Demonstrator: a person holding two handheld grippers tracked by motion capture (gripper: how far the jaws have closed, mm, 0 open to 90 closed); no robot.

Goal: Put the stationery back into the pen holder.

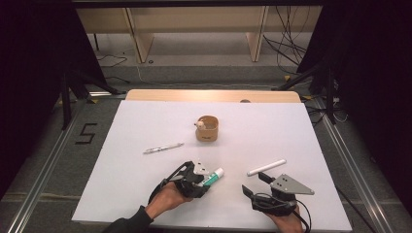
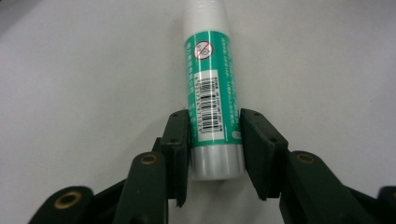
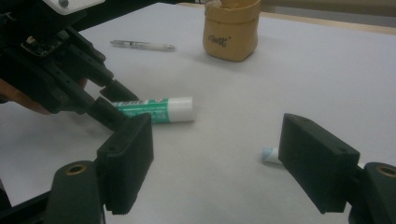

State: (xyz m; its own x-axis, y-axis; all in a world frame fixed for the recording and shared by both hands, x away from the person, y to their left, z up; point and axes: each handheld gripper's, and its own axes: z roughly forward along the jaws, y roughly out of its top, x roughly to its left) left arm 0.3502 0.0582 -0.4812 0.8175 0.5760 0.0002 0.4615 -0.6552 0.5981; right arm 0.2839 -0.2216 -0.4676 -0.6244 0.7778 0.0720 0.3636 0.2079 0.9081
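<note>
Left gripper view: the glue stick [image 2: 212, 93] lies flat on the white table sheet [image 2: 70, 84], its silver base end between the 2 jaws of the left gripper [image 2: 214, 140]. Both pads appear to press the tube's sides, so the grip reads as closed on the tube near its base; gripping there probably leaves the white cap end free to go first into a container. In the high view the glue stick [image 1: 213, 176] sits at the near centre of the table, pointing away and to the right from the left gripper [image 1: 200, 180]. The right gripper [image 3: 217, 154] waits just beside it with jaws apart and nothing between them, likely on standby. Beyond lie 1 white cylinder [image 1: 266, 167], 1 pen [image 1: 163, 148] and 1 tan cup [image 1: 207, 128] holding something small. Count: 2 grippers, 4 loose items.
</note>
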